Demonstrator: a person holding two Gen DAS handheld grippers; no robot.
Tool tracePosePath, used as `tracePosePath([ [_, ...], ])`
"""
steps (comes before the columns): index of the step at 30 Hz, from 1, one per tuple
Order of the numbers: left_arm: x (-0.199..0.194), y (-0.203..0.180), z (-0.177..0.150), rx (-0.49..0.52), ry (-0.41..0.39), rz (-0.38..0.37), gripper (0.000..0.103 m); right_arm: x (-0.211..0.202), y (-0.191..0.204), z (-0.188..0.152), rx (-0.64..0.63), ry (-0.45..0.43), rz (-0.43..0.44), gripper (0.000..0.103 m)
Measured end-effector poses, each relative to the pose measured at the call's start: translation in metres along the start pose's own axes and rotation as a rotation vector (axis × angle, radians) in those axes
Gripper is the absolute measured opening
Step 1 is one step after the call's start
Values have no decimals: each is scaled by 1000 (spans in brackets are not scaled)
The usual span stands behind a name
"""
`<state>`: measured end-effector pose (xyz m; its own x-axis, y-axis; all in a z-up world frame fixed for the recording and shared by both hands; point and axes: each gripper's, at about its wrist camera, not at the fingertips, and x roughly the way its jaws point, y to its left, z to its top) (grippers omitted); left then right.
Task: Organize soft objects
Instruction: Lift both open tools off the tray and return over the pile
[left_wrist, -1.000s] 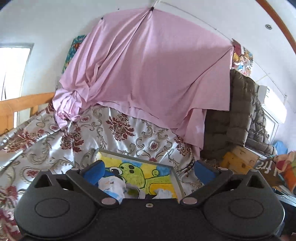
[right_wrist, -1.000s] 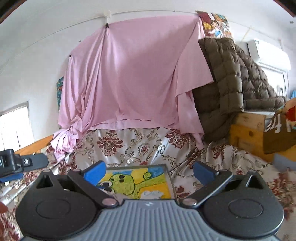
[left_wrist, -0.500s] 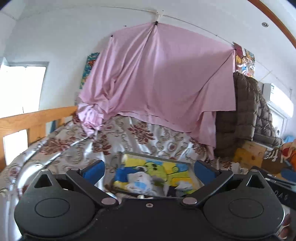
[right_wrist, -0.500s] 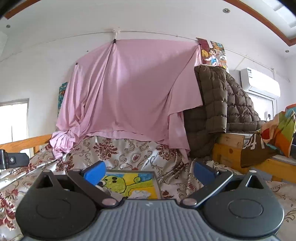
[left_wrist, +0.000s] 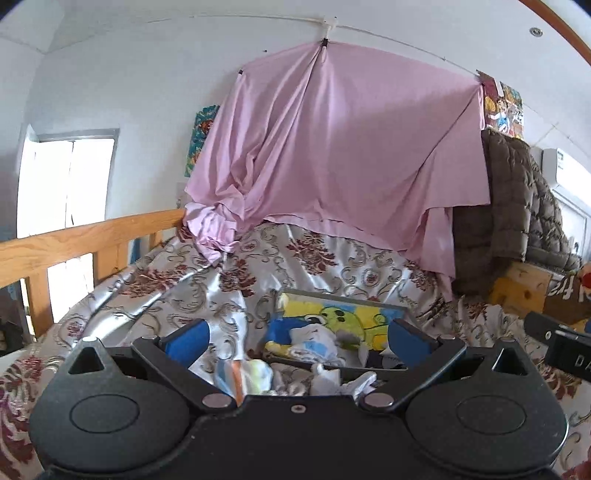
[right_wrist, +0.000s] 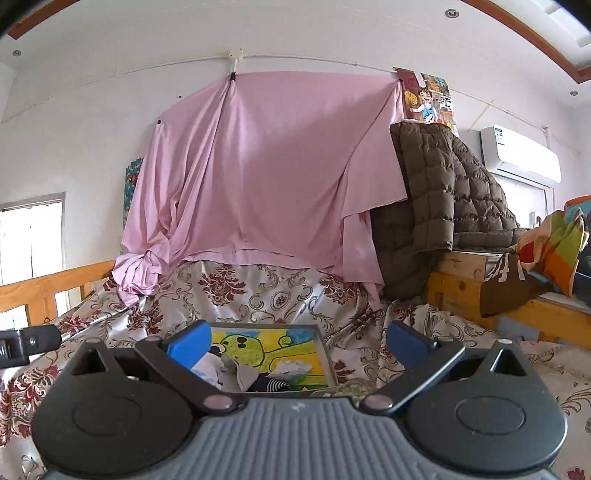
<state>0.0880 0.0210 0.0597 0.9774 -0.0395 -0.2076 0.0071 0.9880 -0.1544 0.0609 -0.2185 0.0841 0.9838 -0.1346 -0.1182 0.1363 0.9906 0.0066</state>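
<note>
A shallow tray with a yellow and green cartoon picture lies on the floral bedspread. It holds small soft items: a white and blue bundle and, in the right wrist view, a black-and-white striped sock. The tray also shows in the right wrist view. More socks lie in front of the tray, one white with orange stripes. My left gripper is open and empty above these socks. My right gripper is open and empty above the tray's near side.
A pink sheet hangs on the back wall. A brown quilted jacket drapes over a wooden bench at right. A wooden bed rail runs along the left. The floral bedspread covers the bed.
Both grippers have pulled back and tilted up from the tray, so more of the wall, bed rail and loose socks in front of the tray show. Both stay open.
</note>
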Motion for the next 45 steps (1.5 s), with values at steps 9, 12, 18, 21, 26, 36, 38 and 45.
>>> tracePosePath([
  [9, 0, 11, -20, 8, 69, 33, 102, 11, -2, -17, -8, 89, 71, 103],
  [12, 7, 13, -26, 19, 117, 24, 102, 18, -3, -26, -14, 132, 94, 103],
  [18, 22, 8, -37, 54, 198, 22, 102, 36, -5, -39, -27, 252, 98, 103],
  [21, 29, 6, -39, 82, 220, 22, 102, 41, -3, -42, -31, 280, 117, 103],
  [26, 43, 12, -41, 71, 273, 10, 102, 52, 7, -49, -73, 345, 168, 103],
  [36, 87, 5, -45, 104, 329, -91, 102, 94, 17, -62, -178, 433, 288, 103],
  [38, 100, 3, -46, 103, 335, -123, 102, 105, 23, -67, -253, 430, 294, 103],
  [45, 155, -10, -53, 118, 352, -233, 102, 141, 27, -83, -378, 407, 302, 103],
])
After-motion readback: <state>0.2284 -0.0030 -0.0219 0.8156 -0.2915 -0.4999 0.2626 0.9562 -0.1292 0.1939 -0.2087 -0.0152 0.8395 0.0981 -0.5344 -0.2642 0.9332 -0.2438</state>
